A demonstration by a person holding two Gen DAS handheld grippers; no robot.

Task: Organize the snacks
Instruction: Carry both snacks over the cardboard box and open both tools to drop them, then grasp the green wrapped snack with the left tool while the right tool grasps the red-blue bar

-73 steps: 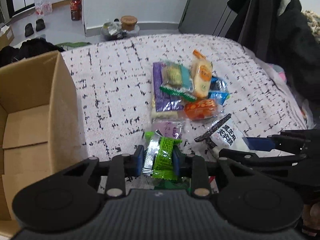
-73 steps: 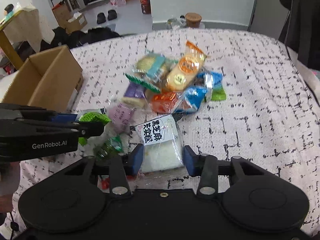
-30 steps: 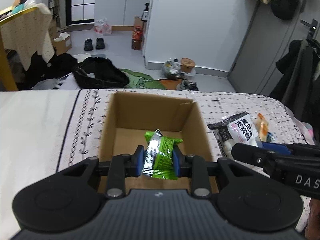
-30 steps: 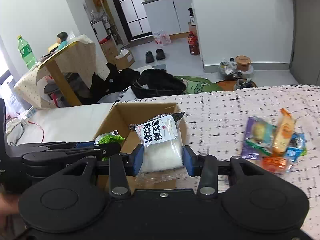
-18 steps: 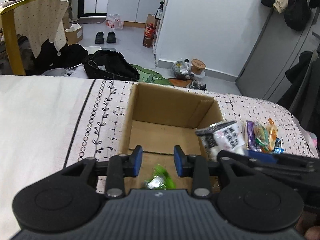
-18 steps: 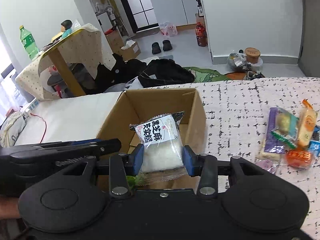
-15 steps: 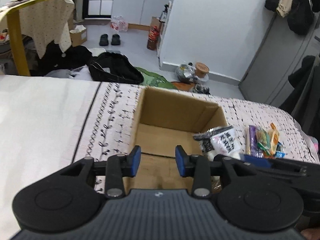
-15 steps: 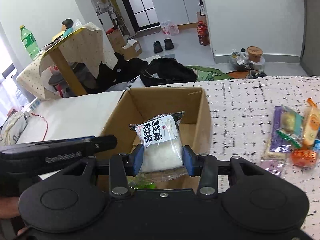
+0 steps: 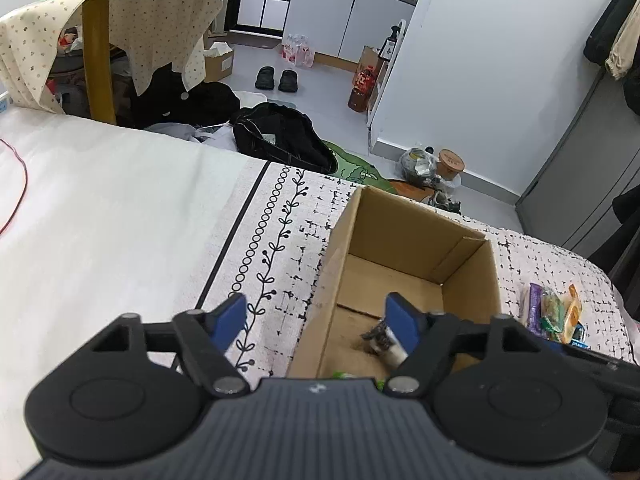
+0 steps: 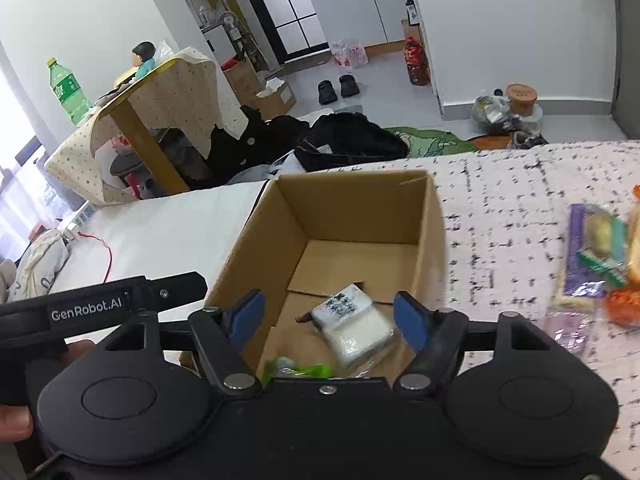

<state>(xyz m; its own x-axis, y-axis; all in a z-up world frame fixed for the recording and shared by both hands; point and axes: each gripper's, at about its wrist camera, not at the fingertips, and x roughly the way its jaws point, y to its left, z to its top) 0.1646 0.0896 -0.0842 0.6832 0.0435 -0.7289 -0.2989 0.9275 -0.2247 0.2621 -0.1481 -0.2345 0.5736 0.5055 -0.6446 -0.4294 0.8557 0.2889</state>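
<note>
An open cardboard box (image 10: 434,216) (image 9: 494,280) stands on the patterned bedspread. Inside it lie a white snack packet with black lettering (image 10: 352,328) (image 9: 380,340) and a green packet (image 10: 304,370) (image 9: 344,376), half hidden by the gripper bodies. My right gripper (image 10: 326,320) hovers over the box's near end, jaws opening, the white packet loose below them. My left gripper (image 9: 316,320) straddles the box's left wall, jaws opening with nothing between them. A pile of several snack packets (image 10: 600,260) (image 9: 554,314) lies on the spread to the right.
The left gripper's black body (image 10: 100,312) reaches in from the left of the right wrist view, a hand (image 10: 14,420) behind it. Beyond the bed's far edge are a draped yellow table (image 10: 160,92), black bags (image 9: 280,136), slippers (image 9: 276,78) and bottles on the floor.
Both grippers opened wide. The white packet dropped from the right gripper into the box, beside the green packet released a moment earlier. The left gripper drifted left of the box.
</note>
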